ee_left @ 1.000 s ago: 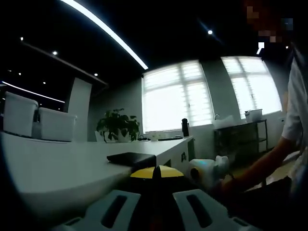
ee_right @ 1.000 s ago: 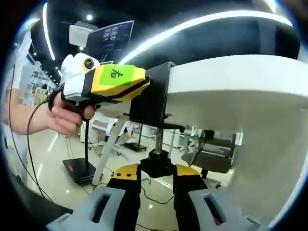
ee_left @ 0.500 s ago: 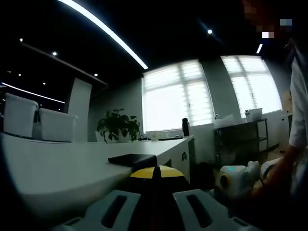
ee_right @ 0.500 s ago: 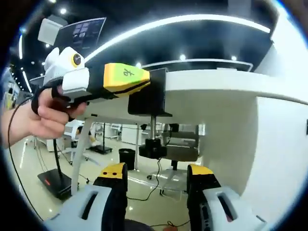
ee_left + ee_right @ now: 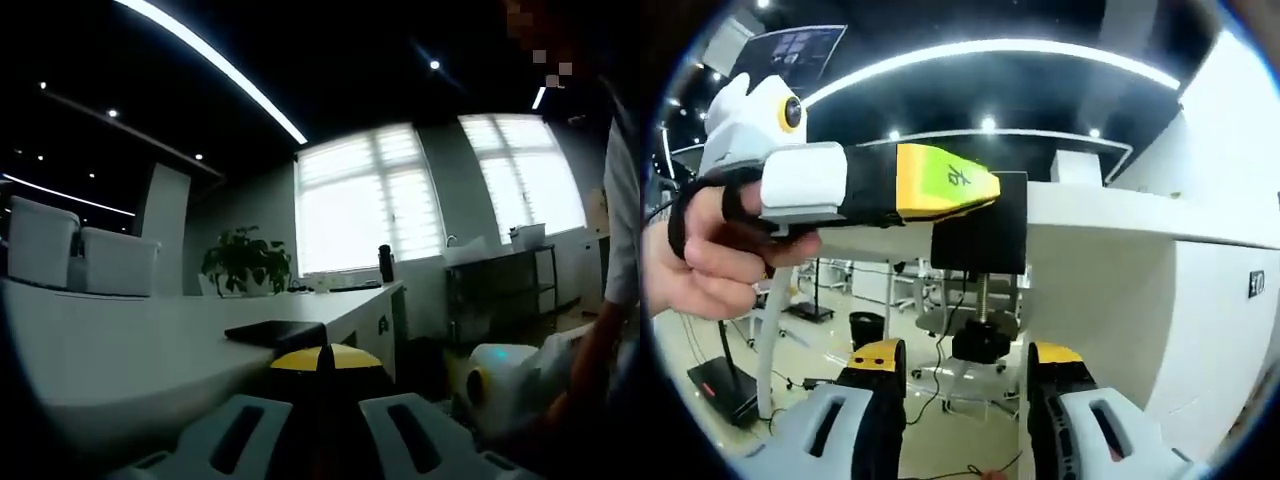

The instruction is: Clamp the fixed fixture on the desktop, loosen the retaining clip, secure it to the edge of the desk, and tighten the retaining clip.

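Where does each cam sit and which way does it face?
Left gripper view: rides the left claw at the desk edge, looking along the top toward the windows; its shut jaws hold the clamp; a person's arm at right.
Right gripper view: below the desk, looking up at the clamp and its screw knob between the open right claw's jaws; a hand holds the left claw.
Shared: desk, clamp.
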The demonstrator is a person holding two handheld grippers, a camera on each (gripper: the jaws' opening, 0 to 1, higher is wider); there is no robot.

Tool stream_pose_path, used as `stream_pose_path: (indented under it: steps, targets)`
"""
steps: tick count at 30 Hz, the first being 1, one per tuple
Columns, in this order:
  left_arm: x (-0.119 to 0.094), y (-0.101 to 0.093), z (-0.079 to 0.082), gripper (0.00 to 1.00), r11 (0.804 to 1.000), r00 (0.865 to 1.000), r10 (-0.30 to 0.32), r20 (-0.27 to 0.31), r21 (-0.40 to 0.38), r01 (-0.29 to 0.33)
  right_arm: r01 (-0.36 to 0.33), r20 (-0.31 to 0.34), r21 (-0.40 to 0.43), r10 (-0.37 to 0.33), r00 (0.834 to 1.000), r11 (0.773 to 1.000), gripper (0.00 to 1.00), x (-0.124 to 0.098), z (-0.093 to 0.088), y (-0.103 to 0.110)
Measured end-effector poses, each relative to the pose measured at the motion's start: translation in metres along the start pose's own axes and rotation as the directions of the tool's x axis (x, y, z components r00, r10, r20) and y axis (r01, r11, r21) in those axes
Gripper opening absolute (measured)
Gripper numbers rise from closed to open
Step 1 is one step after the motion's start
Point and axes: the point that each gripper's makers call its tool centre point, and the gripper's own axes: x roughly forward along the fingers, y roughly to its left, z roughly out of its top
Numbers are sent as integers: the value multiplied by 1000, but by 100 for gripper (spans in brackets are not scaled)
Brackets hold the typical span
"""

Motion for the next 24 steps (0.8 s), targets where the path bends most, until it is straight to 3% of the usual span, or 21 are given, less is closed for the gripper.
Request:
stream_pose_path:
  steps: [7,14,20,24]
  targets:
    - [-1,0,1,2,1000,1000,-1,5,-4,2,36,14,38,-36,999,999,24,8,4,-9]
    - [-1,1,2,2,1000,1000,-3,10,-9,3,4,29,26,-5,1000,1000,23,6,3,-11]
    - [-1,0,2,2,1000,1000,-2,12,-9,2,-170,65,11,169,983,985,23,9,4,-6]
    - [-1,0,1,2,1000,1000,-3,14,-17,3,-330,82,-32,332,940,943,23,12,5,-2]
